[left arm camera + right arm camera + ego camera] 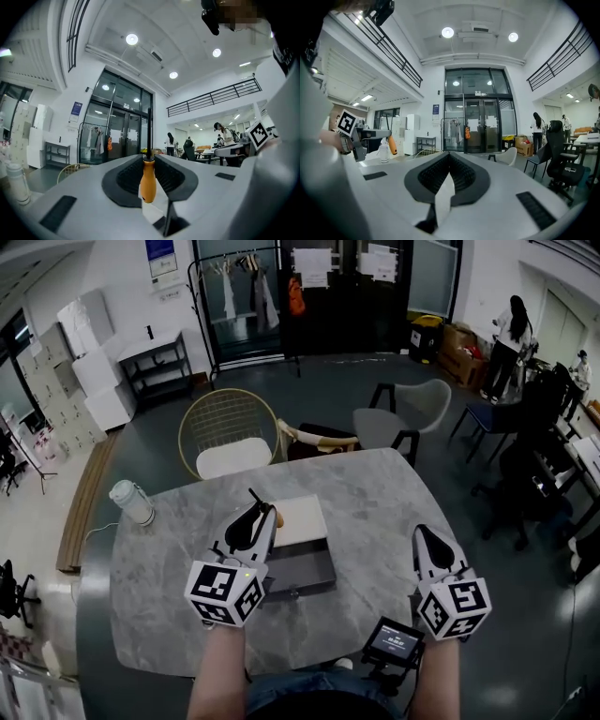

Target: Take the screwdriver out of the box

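My left gripper point(255, 515) is shut on a screwdriver point(276, 517) with an orange handle and a black shaft, held above the table just left of the box point(302, 571). The box is low and dark grey, with a white panel point(300, 519) at its far side. In the left gripper view the orange handle point(148, 181) stands upright between the closed jaws of my left gripper point(149, 157), shaft pointing up. My right gripper point(423, 533) hovers over the table's right side, shut and empty. The right gripper view shows my right gripper point(449, 154) closed, and the screwdriver point(393, 144) far left.
A white bottle point(132, 502) stands at the left of the grey marble table point(375, 502). A small black device with a screen point(393, 641) sits at the near edge. A wire chair point(230, 435) and a grey chair point(398, 418) stand beyond the table.
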`<state>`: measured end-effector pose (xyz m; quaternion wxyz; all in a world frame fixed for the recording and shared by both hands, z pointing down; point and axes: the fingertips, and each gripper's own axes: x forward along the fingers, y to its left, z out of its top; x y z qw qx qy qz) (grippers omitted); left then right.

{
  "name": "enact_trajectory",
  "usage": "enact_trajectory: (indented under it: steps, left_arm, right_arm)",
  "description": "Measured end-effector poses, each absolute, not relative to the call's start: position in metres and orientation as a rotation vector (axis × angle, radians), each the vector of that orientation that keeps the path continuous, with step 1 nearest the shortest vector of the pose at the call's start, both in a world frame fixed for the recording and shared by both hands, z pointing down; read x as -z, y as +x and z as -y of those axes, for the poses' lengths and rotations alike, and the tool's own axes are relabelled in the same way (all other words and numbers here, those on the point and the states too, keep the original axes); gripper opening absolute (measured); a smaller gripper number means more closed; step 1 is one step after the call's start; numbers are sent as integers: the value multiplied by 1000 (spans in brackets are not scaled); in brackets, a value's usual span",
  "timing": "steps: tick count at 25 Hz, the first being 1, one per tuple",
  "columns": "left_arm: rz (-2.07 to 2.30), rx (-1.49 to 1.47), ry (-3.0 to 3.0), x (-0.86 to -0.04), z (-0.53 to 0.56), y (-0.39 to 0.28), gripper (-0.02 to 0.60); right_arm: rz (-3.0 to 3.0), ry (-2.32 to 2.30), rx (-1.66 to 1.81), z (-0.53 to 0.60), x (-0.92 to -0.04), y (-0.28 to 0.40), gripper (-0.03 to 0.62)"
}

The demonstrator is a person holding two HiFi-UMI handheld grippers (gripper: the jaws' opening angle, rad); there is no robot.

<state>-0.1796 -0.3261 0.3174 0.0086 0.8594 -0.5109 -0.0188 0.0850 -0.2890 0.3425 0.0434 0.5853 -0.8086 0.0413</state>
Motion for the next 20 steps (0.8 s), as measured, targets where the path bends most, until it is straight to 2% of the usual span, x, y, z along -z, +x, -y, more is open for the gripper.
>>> enact_trajectory:
  steps: [9, 20]
  left_arm:
    - [1814, 158, 2594, -296, 306, -260, 86]
    - [2066, 279, 2411, -275, 291, -323, 86]
  right_arm:
    - [2565, 1586, -33, 308, -330, 15, 25]
    - [2682, 1359, 137, 348, -287, -38, 25]
